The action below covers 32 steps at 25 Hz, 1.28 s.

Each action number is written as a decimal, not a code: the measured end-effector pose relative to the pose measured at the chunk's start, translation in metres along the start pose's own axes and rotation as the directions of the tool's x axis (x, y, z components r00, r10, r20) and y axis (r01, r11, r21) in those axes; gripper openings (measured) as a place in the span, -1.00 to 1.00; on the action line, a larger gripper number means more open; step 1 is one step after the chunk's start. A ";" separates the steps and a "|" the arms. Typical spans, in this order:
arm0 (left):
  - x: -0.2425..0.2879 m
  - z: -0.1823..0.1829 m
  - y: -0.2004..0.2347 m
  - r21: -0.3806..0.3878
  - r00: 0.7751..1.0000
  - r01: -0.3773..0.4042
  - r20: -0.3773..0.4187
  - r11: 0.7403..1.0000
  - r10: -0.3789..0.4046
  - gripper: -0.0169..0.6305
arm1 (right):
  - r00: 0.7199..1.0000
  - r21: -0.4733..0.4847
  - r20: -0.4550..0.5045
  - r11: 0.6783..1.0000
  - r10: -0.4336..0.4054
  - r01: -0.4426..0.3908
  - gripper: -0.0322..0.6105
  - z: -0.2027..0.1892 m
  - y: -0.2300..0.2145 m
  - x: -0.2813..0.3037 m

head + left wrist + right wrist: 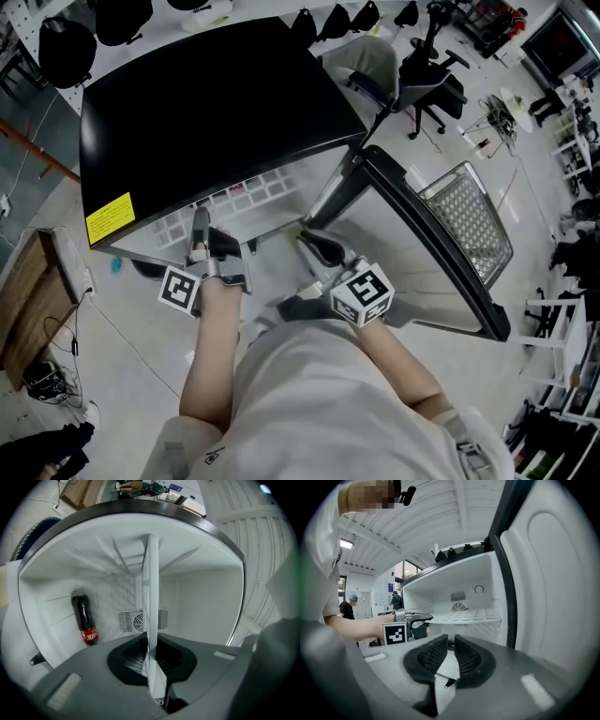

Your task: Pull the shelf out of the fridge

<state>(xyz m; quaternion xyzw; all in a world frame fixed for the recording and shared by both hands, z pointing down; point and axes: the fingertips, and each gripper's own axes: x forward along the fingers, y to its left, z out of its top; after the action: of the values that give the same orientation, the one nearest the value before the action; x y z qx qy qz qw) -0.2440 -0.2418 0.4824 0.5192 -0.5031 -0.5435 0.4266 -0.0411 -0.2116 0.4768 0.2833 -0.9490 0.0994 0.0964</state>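
Observation:
The black-topped fridge (206, 103) stands open, and its white grid shelf (248, 202) shows at the front. My left gripper (200, 225) is shut on the shelf's front edge near the left end. In the left gripper view, which is rolled, the shelf (151, 597) runs as a thin white slab straight into the left gripper (151, 656). The right gripper view shows the shelf (464, 617) level inside the fridge, with the left gripper (417, 619) at its edge. My right gripper (451, 651) is shut on nothing and hangs in front of the opening (314, 246), apart from the shelf.
The fridge door (441, 253) swings out to the right with a wire basket (469, 220) on it. A cola bottle (84, 618) lies inside the fridge, beside a fan vent (133, 620). An office chair (431, 89) stands behind, a wooden box (28, 300) at left.

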 end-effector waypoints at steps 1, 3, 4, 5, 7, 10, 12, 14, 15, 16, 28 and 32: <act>-0.001 -0.001 0.000 -0.001 1.000 -0.001 -0.001 1.000 0.001 -0.86 | 1.000 0.002 -0.001 1.000 -0.001 0.001 -0.79 -0.001 0.001 -0.001; -0.002 -0.001 0.000 -0.002 1.000 -0.003 -0.003 1.000 0.003 -0.86 | 1.000 0.006 -0.004 1.000 -0.002 0.002 -0.79 -0.003 0.002 -0.003; -0.003 -0.001 -0.001 -0.004 1.000 -0.005 -0.003 1.000 0.005 -0.86 | 1.000 0.009 -0.004 1.000 -0.002 0.002 -0.79 -0.004 0.002 -0.003; -0.004 -0.002 -0.001 -0.006 1.000 -0.007 -0.002 1.000 0.007 -0.86 | 1.000 0.012 -0.003 1.000 -0.002 0.002 -0.79 -0.005 0.002 -0.004; -0.008 -0.004 -0.002 -0.009 1.000 -0.013 0.003 1.000 0.013 -0.86 | 1.000 0.015 -0.004 1.000 -0.001 0.002 -0.79 -0.006 0.003 -0.005; -0.016 -0.008 -0.003 -0.008 1.000 -0.014 0.007 1.000 0.014 -0.86 | 1.000 0.017 -0.006 1.000 0.002 -0.002 -0.79 -0.007 0.003 -0.006; -0.022 -0.011 -0.004 -0.004 1.000 -0.014 0.004 1.000 0.014 -0.86 | 1.000 0.020 -0.006 1.000 0.006 -0.006 -0.79 -0.008 0.003 -0.006; -0.025 -0.012 -0.004 -0.002 1.000 -0.018 0.001 1.000 0.018 -0.86 | 1.000 0.023 -0.006 1.000 0.011 -0.011 -0.79 -0.009 0.004 -0.006; -0.027 -0.013 -0.004 -0.002 1.000 -0.018 -0.001 1.000 0.018 -0.86 | 1.000 0.025 -0.006 1.000 0.013 -0.013 -0.79 -0.009 0.004 -0.005; -0.027 -0.013 -0.004 -0.002 1.000 -0.017 -0.002 1.000 0.017 -0.86 | 1.000 0.027 -0.006 1.000 0.015 -0.015 -0.79 -0.009 0.004 -0.005; -0.015 -0.013 -0.005 -0.036 1.000 0.011 0.010 0.999 -0.011 -0.86 | 1.000 0.041 -0.004 0.999 0.025 -0.025 -0.79 -0.009 0.001 -0.008; -0.011 -0.009 -0.002 -0.049 1.000 0.003 0.016 0.999 -0.002 -0.86 | 1.000 0.046 -0.004 0.999 0.024 -0.024 -0.79 -0.009 0.007 -0.009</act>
<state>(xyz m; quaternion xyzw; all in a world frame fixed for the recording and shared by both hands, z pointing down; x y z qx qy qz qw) -0.2338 -0.2321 0.4821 0.5048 -0.4924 -0.5603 0.4345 -0.0360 -0.1988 0.4825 0.2739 -0.9495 0.1229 0.0908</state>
